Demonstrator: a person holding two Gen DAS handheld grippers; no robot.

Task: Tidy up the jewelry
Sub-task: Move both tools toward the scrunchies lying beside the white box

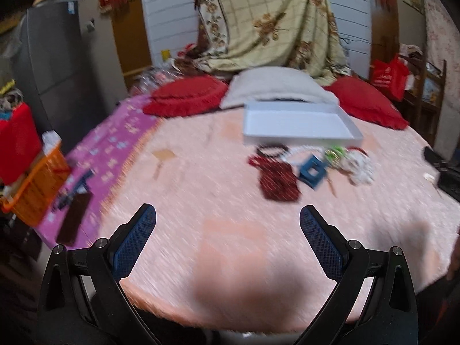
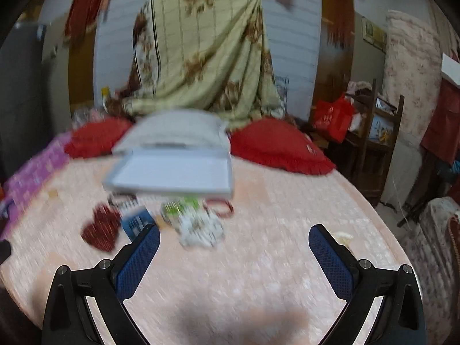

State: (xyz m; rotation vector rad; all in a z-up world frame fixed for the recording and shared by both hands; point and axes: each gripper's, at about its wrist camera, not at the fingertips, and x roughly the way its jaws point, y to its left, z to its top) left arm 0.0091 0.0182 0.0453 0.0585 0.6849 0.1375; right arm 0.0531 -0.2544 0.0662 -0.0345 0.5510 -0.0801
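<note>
Both the left gripper [image 1: 227, 224] and the right gripper [image 2: 234, 244] hover spread wide over the pink textured bedspread [image 1: 201, 189], holding nothing. The blurred heap of jewelry [image 2: 198, 224] lies on the bedspread just in front of the shallow white rectangular tray [image 1: 299, 123], beside a dark red patterned pouch [image 1: 277, 181].
</note>
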